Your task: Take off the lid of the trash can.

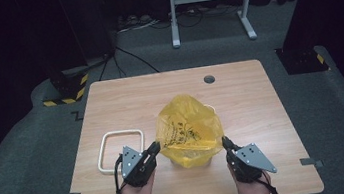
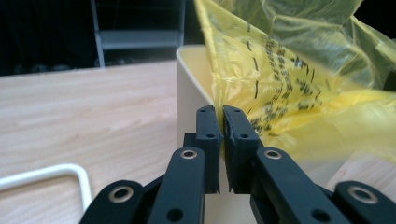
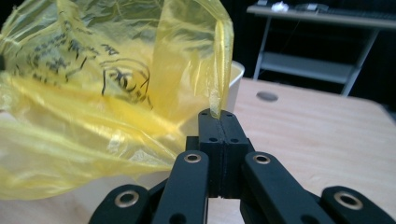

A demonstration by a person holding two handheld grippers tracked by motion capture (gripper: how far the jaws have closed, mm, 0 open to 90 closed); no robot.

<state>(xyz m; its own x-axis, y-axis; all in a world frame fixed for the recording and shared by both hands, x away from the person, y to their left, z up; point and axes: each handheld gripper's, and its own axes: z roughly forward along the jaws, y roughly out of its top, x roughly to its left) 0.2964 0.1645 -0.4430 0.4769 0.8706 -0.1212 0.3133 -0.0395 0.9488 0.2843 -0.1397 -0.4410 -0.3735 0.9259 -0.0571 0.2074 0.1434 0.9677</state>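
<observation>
Currently left gripper (image 1: 155, 148) had its jaws pinched on the left edge of the yellow bag (image 1: 189, 127). Bag sat in the white bin (image 2: 191, 88) mid-bench, between both hands; right gripper (image 1: 226, 144) clamped the opposite edge.

Bare table (image 1: 240, 93) beyond the yellow bag (image 1: 189, 127) — white frame (image 1: 120, 150) blocks the left, seemingly flat.

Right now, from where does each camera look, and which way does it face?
High view: above the person's side, looking forward and down at the table; both hands, left gripper and right gripper show.
Left gripper view: along its closed jaws pinching the yellow bag beside the white bin.
Right gripper view: along its shut jaws pinching the bag's edge.
All share the bag.
</observation>
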